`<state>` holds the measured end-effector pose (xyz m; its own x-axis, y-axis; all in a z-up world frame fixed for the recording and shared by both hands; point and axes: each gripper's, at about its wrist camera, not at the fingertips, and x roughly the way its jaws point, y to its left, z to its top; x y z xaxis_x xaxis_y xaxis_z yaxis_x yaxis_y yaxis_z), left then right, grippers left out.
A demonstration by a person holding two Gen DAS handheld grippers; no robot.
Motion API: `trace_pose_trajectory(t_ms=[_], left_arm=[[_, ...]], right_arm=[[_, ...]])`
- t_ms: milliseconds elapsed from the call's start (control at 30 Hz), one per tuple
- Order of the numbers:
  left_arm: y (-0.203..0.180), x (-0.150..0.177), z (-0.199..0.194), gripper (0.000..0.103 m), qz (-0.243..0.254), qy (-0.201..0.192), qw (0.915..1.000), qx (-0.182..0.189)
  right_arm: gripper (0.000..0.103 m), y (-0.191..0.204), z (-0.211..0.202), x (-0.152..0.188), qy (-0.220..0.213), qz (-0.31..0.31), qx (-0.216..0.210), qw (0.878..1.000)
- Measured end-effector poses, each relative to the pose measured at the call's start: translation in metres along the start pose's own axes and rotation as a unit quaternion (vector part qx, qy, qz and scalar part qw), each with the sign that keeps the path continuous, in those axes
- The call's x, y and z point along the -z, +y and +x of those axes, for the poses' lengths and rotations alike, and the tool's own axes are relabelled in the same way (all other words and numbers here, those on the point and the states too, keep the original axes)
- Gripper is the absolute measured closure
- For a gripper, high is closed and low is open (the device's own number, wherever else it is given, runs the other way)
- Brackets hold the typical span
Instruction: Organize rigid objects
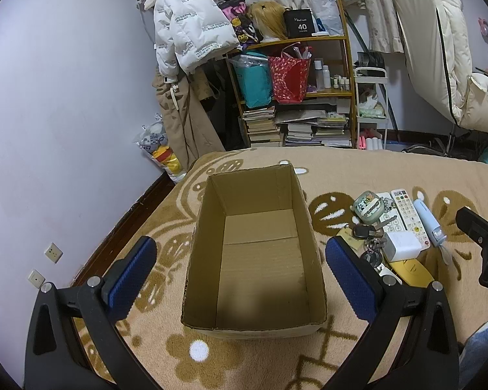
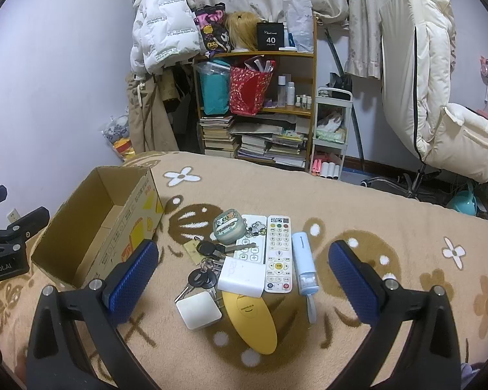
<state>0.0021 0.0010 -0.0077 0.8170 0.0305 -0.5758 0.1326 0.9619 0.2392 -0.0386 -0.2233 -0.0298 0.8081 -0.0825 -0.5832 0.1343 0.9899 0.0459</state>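
Left wrist view: we record our left gripper spread wide with nothing between its blue pads, poised over an open cardboard box on the tan flowered blanket; only here do we see the box's bare floor. At that view's right edge sit part of the pile and the black frame of our right gripper. Right wrist view: our right gripper is equally wide apart and holds nothing, hanging above the pile, which this view lists in full: a white remote with coloured buttons, a second white remote touching its left side, a pale blue cylinder device just to its right, a round green case at the far end, black keys on a ring, a white charger block, a white square adapter and a yellow oval case nearest us. The box lies left of the pile, apart from it, showing its printed outer side. A cluttered bookshelf stands beyond the bed.
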Motion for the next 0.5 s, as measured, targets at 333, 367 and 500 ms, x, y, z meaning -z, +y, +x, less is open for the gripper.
trace_pose_trajectory(t_ms=[333, 367, 500], left_arm=[[-0.0013, 0.0015, -0.0022, 0.0, -0.001, 0.002, 1.0, 0.0], [-0.0016, 0.0019, -0.0026, 0.0, -0.001, 0.003, 1.0, 0.0], [-0.001, 0.0019, -0.0002, 0.0, 0.004, 0.004, 1.0, -0.002]], right_arm=[[0.0, 0.0002, -0.0001, -0.0009, 0.001, -0.001, 0.001, 1.0], [0.0, 0.0002, 0.0003, -0.0005, 0.001, -0.001, 0.001, 1.0], [0.0, 0.0011, 0.0047, 0.0074, 0.004, 0.002, -0.002, 1.0]])
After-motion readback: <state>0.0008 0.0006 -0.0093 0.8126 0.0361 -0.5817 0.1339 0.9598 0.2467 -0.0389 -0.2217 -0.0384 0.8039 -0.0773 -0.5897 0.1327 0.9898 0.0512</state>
